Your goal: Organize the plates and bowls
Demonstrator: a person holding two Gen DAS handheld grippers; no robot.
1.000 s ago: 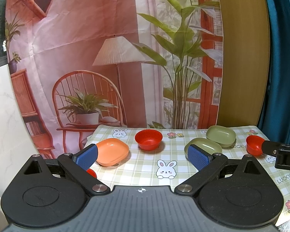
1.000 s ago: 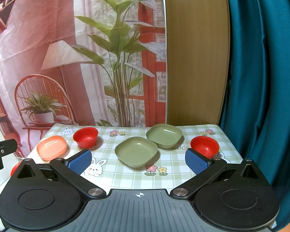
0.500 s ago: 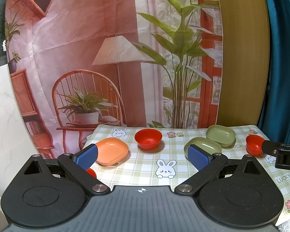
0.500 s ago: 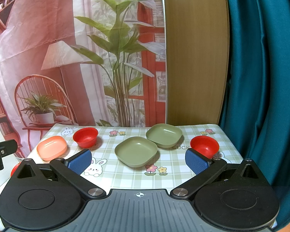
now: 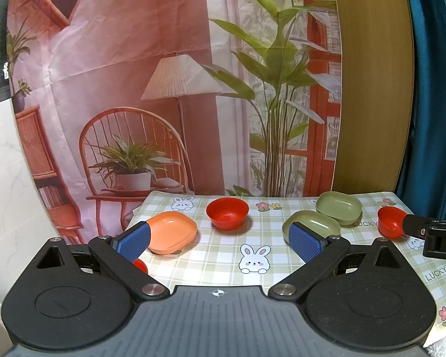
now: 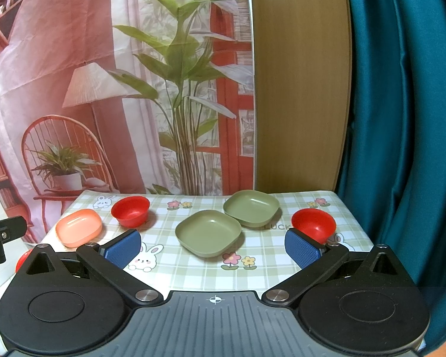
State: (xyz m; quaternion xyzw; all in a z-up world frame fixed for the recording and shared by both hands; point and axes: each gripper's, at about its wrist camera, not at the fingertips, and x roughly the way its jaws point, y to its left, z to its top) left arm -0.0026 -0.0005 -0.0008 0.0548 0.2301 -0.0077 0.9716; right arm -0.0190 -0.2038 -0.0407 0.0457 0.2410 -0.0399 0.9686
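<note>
Two green plates (image 6: 208,232) (image 6: 251,210), squarish w/ rounded corners, smooth matte plastic, sit touching or nearly so, straight ahead of the right hand-held gripper (image 6: 213,246), between its blue pads. Near one is just beyond the fingertips; the other is further out, slightly to the right. Red bowl (image 6: 313,224), round and glossy, is right behind the right-side pad (image 6: 301,251). Second red bowl (image 6: 130,210) is ahead-left of that gripper, w/ an orange plate (image 6: 78,227), oblong w/ soft corners, further left beside it.

From the left hand-held gripper (image 5: 220,239) the orange plate (image 5: 173,232) is just past its left pad (image 5: 133,240), a red bowl (image 5: 227,217) ahead-center, green plates (image 5: 312,226) (image 5: 339,208) behind the right pad. A bit of smth red (image 5: 139,265) peeks below the left finger; can't tell what.

Both grippers are spread wide, nothing between the ribbed blue pads, hovering at the near edge of the counter (image 6: 261,255). It carries a glossy green-check cloth w/ bunnies & flowers.

Behind: printed fabric backdrop (image 6: 119,83), creased; wood-grain panel (image 6: 300,89); teal curtain (image 6: 401,119), satiny folds.
</note>
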